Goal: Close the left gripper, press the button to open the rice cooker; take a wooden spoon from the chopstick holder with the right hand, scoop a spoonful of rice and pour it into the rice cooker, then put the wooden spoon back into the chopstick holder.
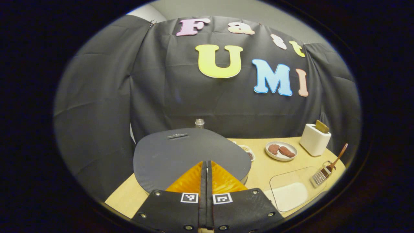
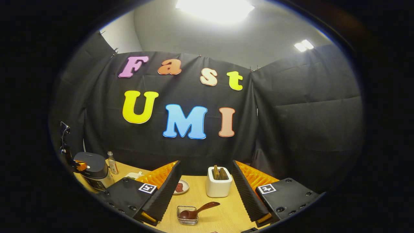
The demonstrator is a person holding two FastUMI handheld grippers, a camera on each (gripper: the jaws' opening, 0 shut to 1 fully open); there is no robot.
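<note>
The rice cooker's flat grey lid (image 1: 181, 155) lies closed right ahead of my left gripper (image 1: 206, 164), whose fingers are shut together with nothing between them, low over the lid's near edge. In the right gripper view the rice cooker (image 2: 92, 171) stands far left with the left gripper (image 2: 79, 166) at its top. The wooden spoon (image 2: 199, 209) leans in a small wire holder (image 2: 187, 216), bowl down, handle pointing right. My right gripper (image 2: 205, 163) hangs open above the table, behind the spoon (image 1: 338, 158). A clear container of white rice (image 1: 292, 191) sits near the table's front.
A white box (image 2: 219, 186) with brown slabs stands between the right fingers, farther back. A plate (image 1: 280, 150) with two brown pieces lies mid-table. A small bottle (image 2: 112, 163) stands behind the cooker, beside a small dish (image 1: 249, 152). The wooden table (image 1: 258, 171) ends at the black cloth.
</note>
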